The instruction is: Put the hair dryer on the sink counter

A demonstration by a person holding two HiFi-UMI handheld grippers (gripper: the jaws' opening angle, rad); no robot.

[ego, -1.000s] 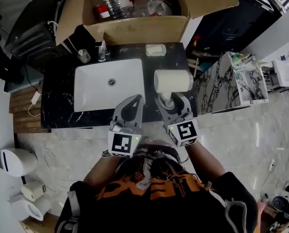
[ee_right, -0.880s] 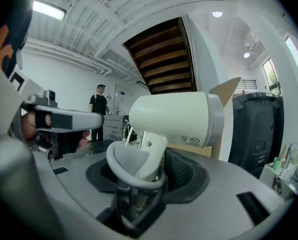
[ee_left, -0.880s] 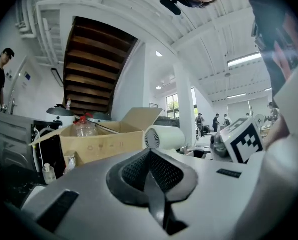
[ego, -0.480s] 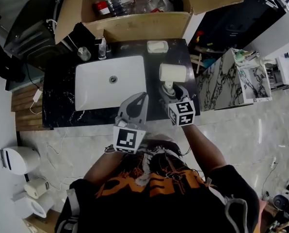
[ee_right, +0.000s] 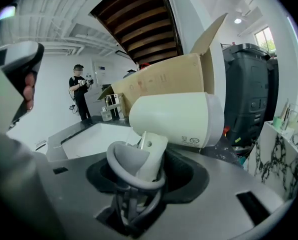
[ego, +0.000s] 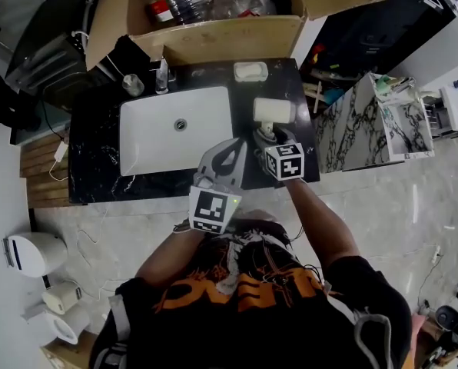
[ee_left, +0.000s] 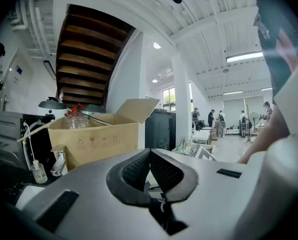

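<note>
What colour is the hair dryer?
The hair dryer is cream white, seen best in the right gripper view.

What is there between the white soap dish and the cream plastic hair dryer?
Only a bare strip of black marble counter, seen in the head view.

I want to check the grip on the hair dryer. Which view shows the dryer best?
The right gripper view: the cream hair dryer fills the centre, handle clamped in the right gripper. The head view shows it small from above, over the black counter beside the sink. The left gripper view does not show it.
</note>
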